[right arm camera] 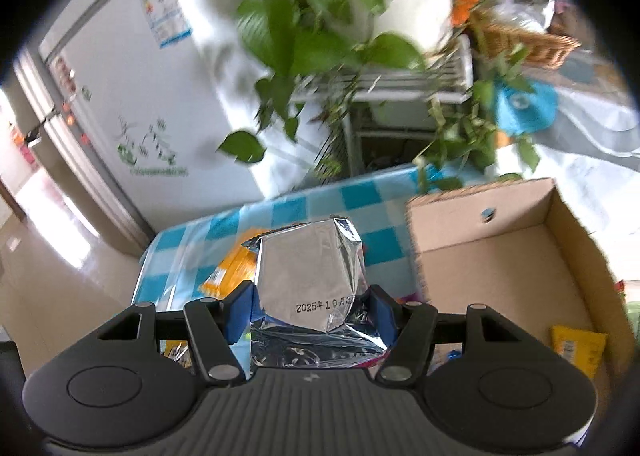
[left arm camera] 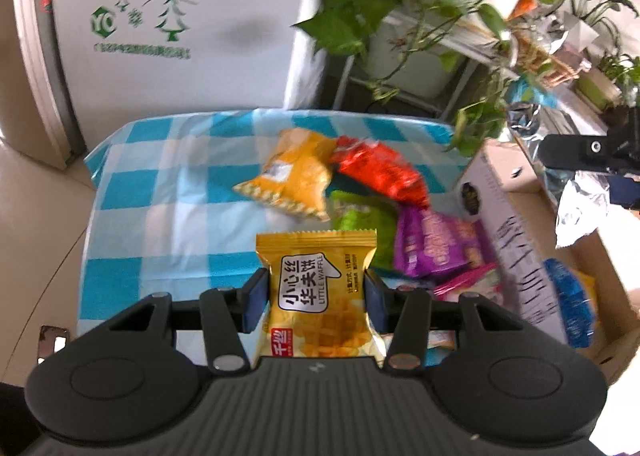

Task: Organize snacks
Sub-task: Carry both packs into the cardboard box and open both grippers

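Yellow foil was between the blue pads of the left gripper: it grasped a small waffle packet, upright, label to the camera, lifted above the checkered tablecloth. The right gripper was clenched on a silver foil packet, its plain back with a printed date turned to the lens; this one also hung in the air, over the table edge and just beside the cardboard box.

On the cloth beyond the waffle packet, several snacks were not yet collected: an orange-yellow bag touching a red bag, then a green packet and a purple packet close to the wall of the box. A pink wrapper showed partly under the purple one.

Inside the box, in the right wrist view, one yellow packet lay on the bottom near the close corner; the left wrist view showed also a blue packet there. Most of the box floor was bare.

I judge the task was at an early or middle point: a few snacks were in the box, two were held, and about five waited on the table.
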### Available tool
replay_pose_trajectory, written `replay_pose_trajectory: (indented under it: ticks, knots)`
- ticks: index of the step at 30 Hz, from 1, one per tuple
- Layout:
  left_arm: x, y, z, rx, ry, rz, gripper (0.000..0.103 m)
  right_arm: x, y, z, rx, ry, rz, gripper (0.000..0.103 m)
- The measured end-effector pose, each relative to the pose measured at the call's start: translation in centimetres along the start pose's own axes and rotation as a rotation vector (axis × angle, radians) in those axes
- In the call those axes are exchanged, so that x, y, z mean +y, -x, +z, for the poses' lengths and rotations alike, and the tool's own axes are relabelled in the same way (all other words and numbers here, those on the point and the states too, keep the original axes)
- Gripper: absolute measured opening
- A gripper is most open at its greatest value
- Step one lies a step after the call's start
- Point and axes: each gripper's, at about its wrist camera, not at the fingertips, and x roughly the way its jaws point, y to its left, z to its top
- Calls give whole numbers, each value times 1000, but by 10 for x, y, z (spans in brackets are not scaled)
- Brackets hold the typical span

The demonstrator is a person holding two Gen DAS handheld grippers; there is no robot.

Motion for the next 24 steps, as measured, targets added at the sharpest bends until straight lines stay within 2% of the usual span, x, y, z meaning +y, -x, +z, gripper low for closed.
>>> replay_pose_trajectory:
  ticks: [16, 18, 22, 24]
  knots:
    - [-106, 3, 29, -31, -73, -201, 49, -99, 64, 19, -188, -225, -118, 66]
    - [-120, -1, 30, -20, -82, -222, 49, -108, 66, 18, -195, -252, -120, 65]
    - [-147, -11, 31, 0, -100, -259, 49, -116, 58, 16, -155, -281, -153, 61]
    - [-155, -15, 31, 10, -100, -278, 49, -120, 62, 16, -169, -294, -147, 61]
